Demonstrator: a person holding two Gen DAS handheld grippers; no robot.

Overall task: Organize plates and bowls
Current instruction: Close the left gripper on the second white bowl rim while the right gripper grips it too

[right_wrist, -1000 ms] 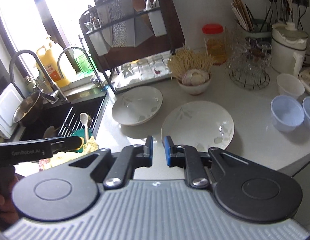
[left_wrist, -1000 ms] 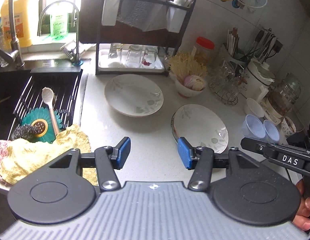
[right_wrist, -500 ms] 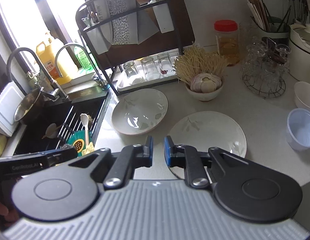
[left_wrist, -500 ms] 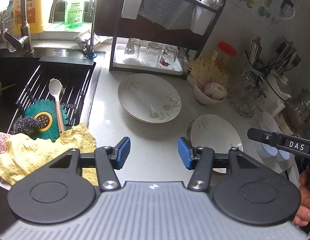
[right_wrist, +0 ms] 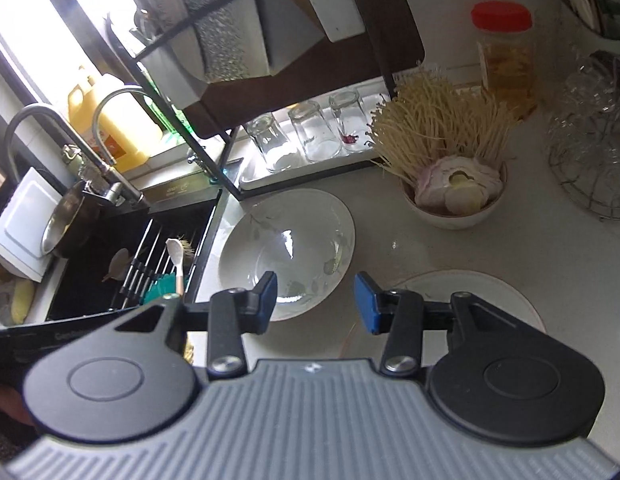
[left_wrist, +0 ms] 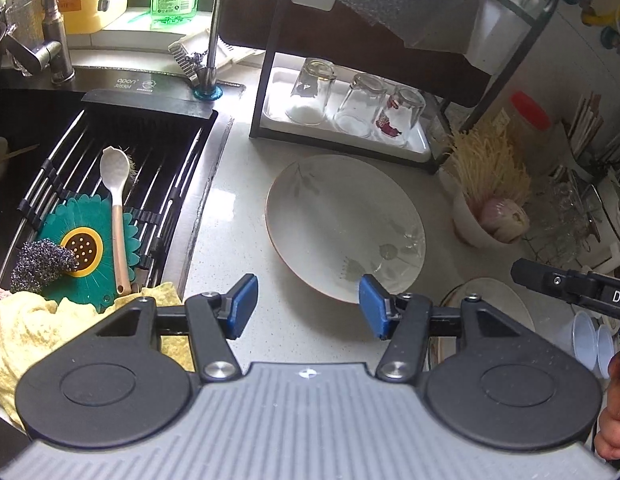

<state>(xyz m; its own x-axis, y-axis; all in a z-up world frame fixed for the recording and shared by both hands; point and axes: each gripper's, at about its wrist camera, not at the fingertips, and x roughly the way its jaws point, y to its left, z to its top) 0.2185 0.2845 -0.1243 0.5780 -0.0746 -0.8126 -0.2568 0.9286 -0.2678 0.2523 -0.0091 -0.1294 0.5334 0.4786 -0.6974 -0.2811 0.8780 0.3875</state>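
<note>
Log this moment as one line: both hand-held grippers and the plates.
left hand-held gripper: opening, empty | right hand-held gripper: opening, empty | far plate: on counter, untouched | near plate: on counter, untouched

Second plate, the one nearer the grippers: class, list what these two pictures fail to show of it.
- Left wrist view: second plate mostly covered by the left gripper body.
- Right wrist view: the plate's near half sits behind the right gripper, whose jaws are opening with nothing between them.
- Its pattern: not visible in either view.
</note>
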